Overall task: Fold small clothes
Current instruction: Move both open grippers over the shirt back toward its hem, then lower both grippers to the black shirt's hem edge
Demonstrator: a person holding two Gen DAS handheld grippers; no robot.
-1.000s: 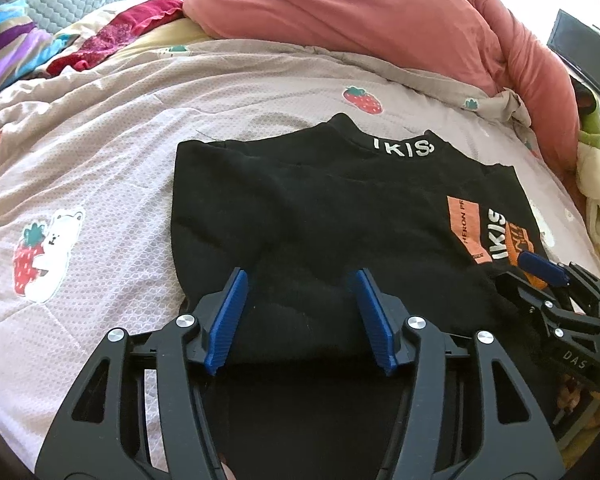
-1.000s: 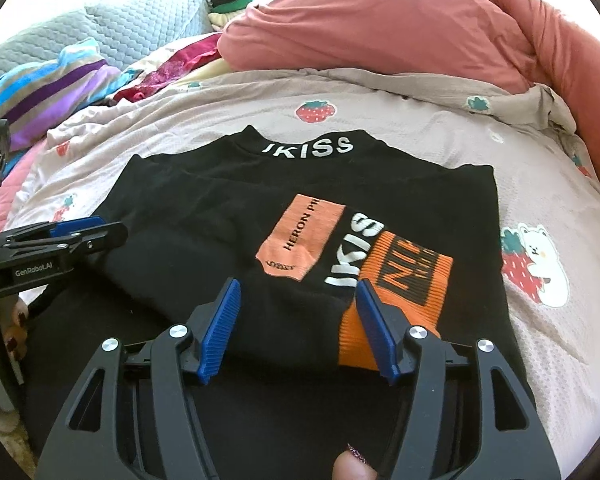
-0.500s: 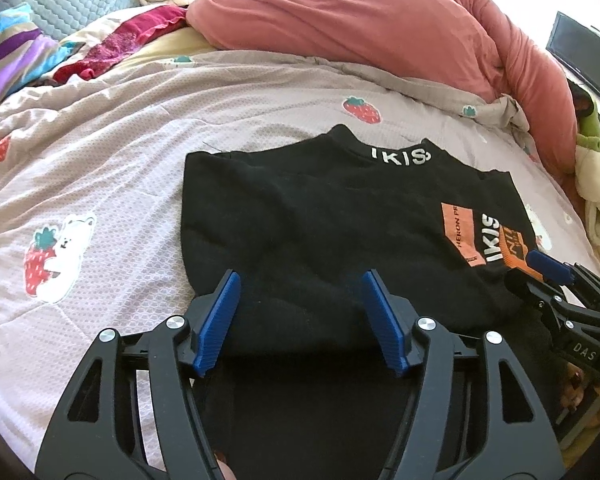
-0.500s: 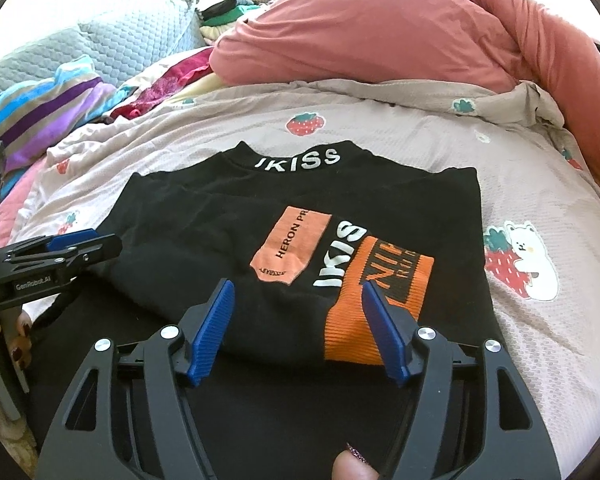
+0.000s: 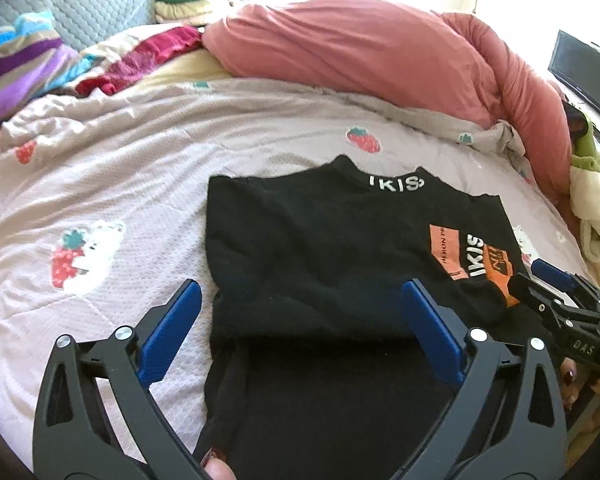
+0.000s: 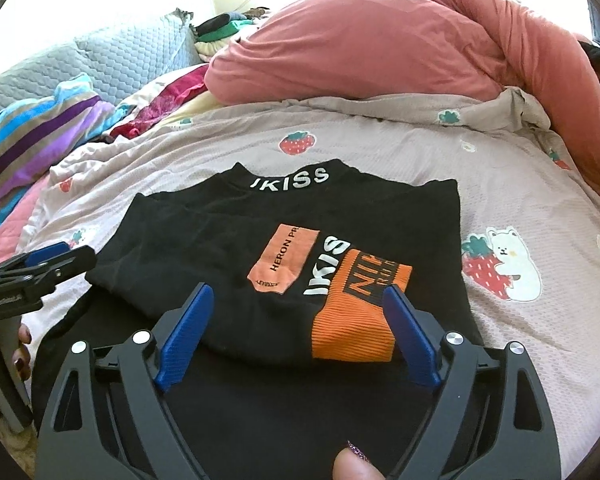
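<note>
Black sweater with the orange patch is lying partly folded on the strawberry-print bed cover, collar pointing toward the pink duvet. Left claw and right claw are both spread wide, released, hovering over the near folded edge with nothing gripped

Black top's near hem, cut off

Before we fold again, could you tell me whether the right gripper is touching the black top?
Cannot tell: in the right wrist view the open right gripper straddles the black top, no plain gap or contact.
</note>
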